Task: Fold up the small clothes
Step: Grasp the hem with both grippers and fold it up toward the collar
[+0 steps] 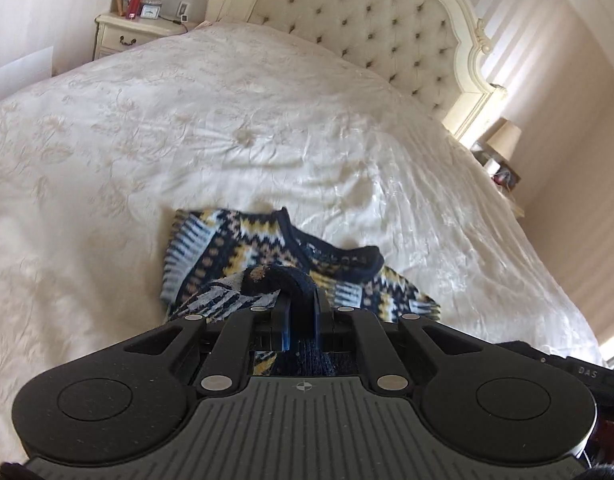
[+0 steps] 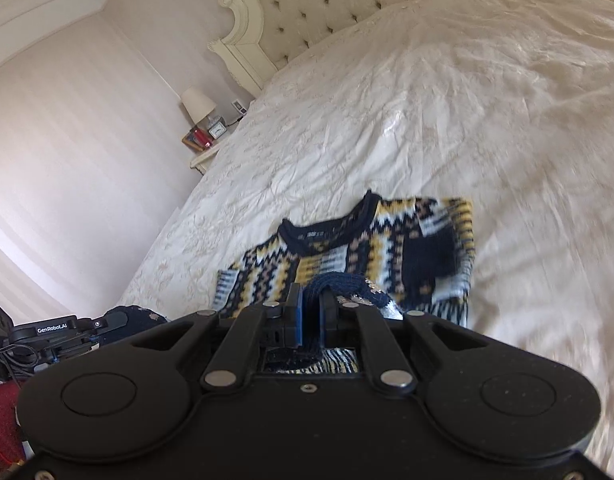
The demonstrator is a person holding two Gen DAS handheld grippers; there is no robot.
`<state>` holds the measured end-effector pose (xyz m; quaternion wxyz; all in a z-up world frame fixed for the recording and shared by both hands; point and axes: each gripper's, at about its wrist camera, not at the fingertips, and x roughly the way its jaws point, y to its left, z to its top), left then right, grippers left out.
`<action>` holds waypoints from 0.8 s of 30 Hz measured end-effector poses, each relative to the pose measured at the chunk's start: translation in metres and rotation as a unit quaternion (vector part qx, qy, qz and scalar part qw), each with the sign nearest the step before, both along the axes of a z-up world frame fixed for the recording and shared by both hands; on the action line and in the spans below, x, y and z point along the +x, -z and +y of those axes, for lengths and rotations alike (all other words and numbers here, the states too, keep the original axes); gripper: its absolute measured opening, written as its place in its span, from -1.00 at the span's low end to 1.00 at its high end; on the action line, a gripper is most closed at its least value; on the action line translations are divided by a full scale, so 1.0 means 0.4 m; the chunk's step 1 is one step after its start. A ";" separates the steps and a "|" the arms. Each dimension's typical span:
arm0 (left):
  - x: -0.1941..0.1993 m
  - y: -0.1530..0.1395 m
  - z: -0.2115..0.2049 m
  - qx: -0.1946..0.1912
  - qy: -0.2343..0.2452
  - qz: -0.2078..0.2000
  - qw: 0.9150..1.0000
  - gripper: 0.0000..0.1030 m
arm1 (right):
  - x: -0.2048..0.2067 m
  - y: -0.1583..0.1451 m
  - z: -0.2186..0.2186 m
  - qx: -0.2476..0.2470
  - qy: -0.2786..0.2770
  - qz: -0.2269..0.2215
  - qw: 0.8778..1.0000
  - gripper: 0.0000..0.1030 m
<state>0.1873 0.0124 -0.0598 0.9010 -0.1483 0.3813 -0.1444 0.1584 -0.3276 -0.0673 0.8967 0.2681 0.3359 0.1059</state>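
Note:
A small knitted sweater point(image 1: 243, 248) with a navy, yellow and white pattern lies on the white bedspread point(image 1: 187, 120), collar facing the headboard. My left gripper point(image 1: 301, 300) is shut on the sweater's navy hem and holds it lifted over the body. In the right wrist view the sweater point(image 2: 387, 240) lies the same way, and my right gripper point(image 2: 311, 312) is shut on another part of the navy hem, raised above the fabric. The left gripper point(image 2: 67, 330) also shows at the far left of the right wrist view.
A tufted cream headboard point(image 1: 367, 24) stands at the far end of the bed. A nightstand point(image 1: 127, 32) with a lamp and clock is on one side, another lamp point(image 1: 503, 140) on the other. A wide stretch of bedspread point(image 2: 467, 100) lies beyond the sweater.

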 end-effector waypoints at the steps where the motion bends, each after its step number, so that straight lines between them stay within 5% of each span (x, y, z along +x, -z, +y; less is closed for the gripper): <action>1: 0.017 0.002 -0.007 0.003 0.002 0.001 1.000 -0.81 | 0.018 0.001 -0.003 -0.001 0.002 0.000 1.000 -0.73; 24: 0.320 0.134 -0.002 0.006 0.025 0.092 0.995 -0.80 | 0.283 0.082 0.019 -0.046 0.083 0.052 0.994 -0.73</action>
